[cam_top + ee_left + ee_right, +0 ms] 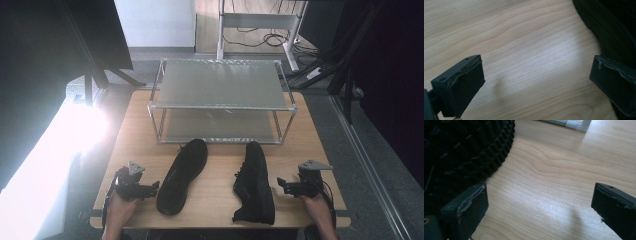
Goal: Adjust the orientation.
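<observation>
The approach stage of a shoe pick-up is shown: two black shoes are laid on the wooden table (220, 190) in front of a two-tier metal shoe rack (220, 100), and neither is yet gripped. The left shoe (182, 176) is seen lying on its side, toe toward the rack, with its sole turned toward the left hand-held gripper (154, 187), whose jaws are held wide apart just beside the shoe's heel half. In the left gripper view, bare table is seen between the jaws of the left hand-held gripper (534, 82), and the left shoe (609, 32) is met at the right jaw. The right shoe (254, 182) is set on its sole, laces visible, and the right hand-held gripper (281, 184) is held just beside its outer edge, jaws likewise spread and empty. In the right gripper view, the treaded edge of the right shoe (461, 152) is seen against the left jaw of the right hand-held gripper (539, 207). The next move is judged to call for each tool to be advanced sideways until a shoe's wall is straddled, then closed. Whether either jaw already touches a shoe cannot be told.
</observation>
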Motion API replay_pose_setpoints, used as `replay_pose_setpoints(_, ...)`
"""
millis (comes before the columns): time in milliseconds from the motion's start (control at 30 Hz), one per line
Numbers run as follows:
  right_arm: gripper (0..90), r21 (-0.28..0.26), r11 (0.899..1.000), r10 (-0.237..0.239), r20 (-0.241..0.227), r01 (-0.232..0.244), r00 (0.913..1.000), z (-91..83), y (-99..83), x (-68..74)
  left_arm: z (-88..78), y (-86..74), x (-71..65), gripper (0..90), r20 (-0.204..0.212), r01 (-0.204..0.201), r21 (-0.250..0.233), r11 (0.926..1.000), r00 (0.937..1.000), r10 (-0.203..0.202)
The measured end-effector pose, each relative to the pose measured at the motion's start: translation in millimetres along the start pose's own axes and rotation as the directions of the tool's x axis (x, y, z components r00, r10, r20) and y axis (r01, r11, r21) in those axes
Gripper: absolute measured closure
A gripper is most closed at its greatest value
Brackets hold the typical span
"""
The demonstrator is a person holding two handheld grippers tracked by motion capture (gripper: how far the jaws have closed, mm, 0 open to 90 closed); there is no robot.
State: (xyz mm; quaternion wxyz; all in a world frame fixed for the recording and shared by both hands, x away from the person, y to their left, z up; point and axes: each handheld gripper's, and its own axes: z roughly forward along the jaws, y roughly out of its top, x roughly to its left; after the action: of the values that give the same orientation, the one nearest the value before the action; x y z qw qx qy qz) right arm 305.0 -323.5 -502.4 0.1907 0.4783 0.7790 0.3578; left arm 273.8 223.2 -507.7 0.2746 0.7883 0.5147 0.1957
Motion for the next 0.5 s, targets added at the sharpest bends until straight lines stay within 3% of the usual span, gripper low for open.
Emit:
replay_pose_setpoints(300, 1.6, -0.004, 1.000, 0.002, -0.007, -0.002, 1.0000, 0.0, 0.2, 0.8, -2.3, -0.8, -6.2, 3.6, 0.013, -0.016, 0.003, 0.9999, 0.9998, 0.016)
replay_pose_setpoints(500, 1.7, -0.014, 1.000, 0.006, -0.007, -0.006, 1.0000, -0.8, 0.6, 0.9, 0.7, 1.4, -22.0, 0.2, 0.085, -0.056, 0.023, 0.9982, 0.9950, 0.053)
